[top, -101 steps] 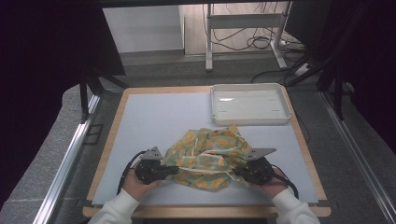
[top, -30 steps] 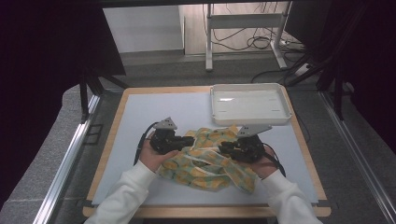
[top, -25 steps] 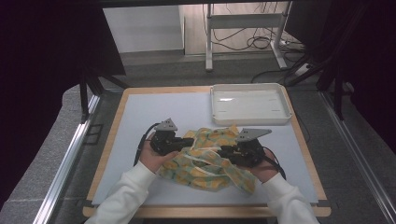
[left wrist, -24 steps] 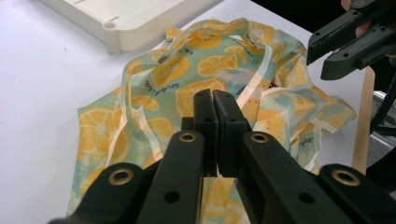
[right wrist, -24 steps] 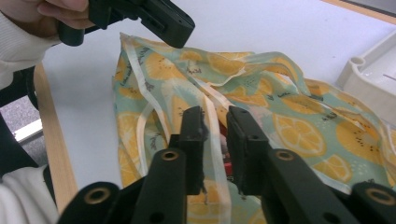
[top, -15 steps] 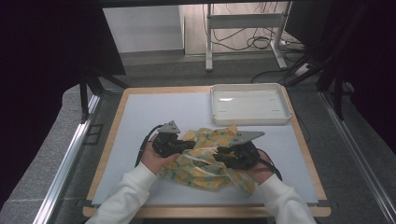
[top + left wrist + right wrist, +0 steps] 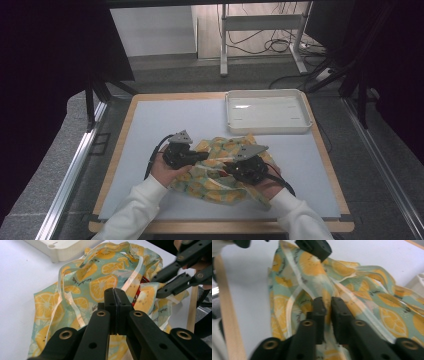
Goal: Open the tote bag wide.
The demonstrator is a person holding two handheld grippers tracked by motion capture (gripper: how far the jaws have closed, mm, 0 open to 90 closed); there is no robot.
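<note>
Both tools clamp the lemon-print bag, crumpled mid-bench just in front of the white tray: the left tool is shut on its fabric, the right tool's jaws have just been closing on a fold

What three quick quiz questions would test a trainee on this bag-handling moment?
1. True or false: the white tray holds the lemon-print bag.
2. Which gripper is pinching the bag's fabric: A left gripper, B right gripper, C neither?
3. Fill in: the bag lies on the ___ mat.

Key: 1 false, the bag lies in front of the tray. 2 B; fabric sits between its nearly shut jaws, while the left's jaws meet, with fabric behind them. 3 white.
</note>
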